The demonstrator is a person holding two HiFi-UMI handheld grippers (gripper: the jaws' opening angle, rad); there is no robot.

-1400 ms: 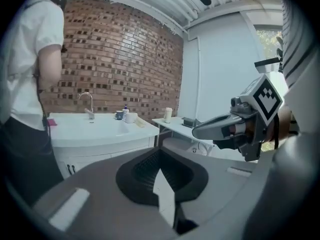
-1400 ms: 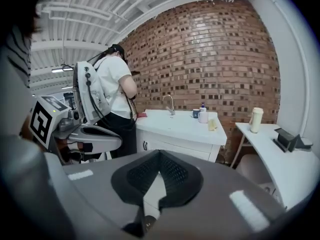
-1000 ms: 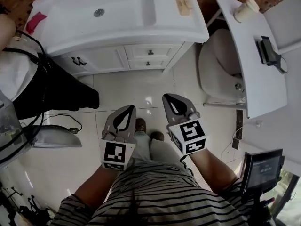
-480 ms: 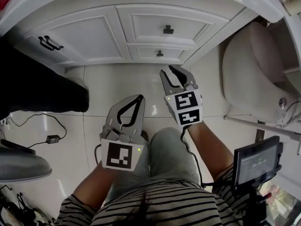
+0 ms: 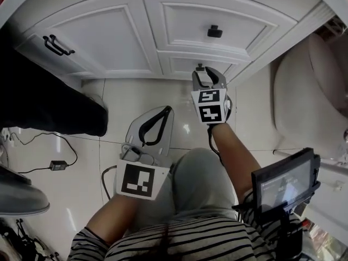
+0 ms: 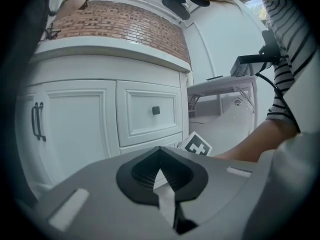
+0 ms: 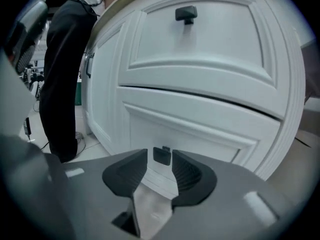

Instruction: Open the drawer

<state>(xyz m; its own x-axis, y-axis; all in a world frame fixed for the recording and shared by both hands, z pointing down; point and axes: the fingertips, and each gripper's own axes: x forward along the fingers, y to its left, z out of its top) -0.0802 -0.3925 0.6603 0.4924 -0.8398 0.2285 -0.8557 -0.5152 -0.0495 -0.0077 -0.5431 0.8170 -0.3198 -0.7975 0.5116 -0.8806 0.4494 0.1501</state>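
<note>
A white vanity cabinet [image 5: 109, 48] has two drawers on its right side, each with a small black knob. The upper drawer knob [image 5: 215, 31] [image 7: 186, 14] [image 6: 156, 110] is untouched. My right gripper [image 5: 202, 73] [image 7: 160, 153] is up against the lower drawer [image 7: 200, 129], which is closed. Its jaws are opening, and the lower drawer knob [image 7: 161, 157] sits between them with a gap on each side. My left gripper [image 5: 165, 111] [image 6: 160, 150] hangs back over the floor, shut and empty, pointing at the cabinet.
The cabinet door on the left carries black bar handles [image 5: 54, 44] [image 6: 37, 121]. A toilet [image 5: 310, 91] stands close on the right. A person's dark-clad leg [image 5: 43, 102] is at the left, with a cable and adapter [image 5: 56, 165] on the tiled floor. A small screen [image 5: 283, 182] is mounted by my right arm.
The view has dropped low and close to the cabinet. My right gripper reached forward to the lower drawer knob and its jaws came apart. The left gripper followed a little and stayed shut.
</note>
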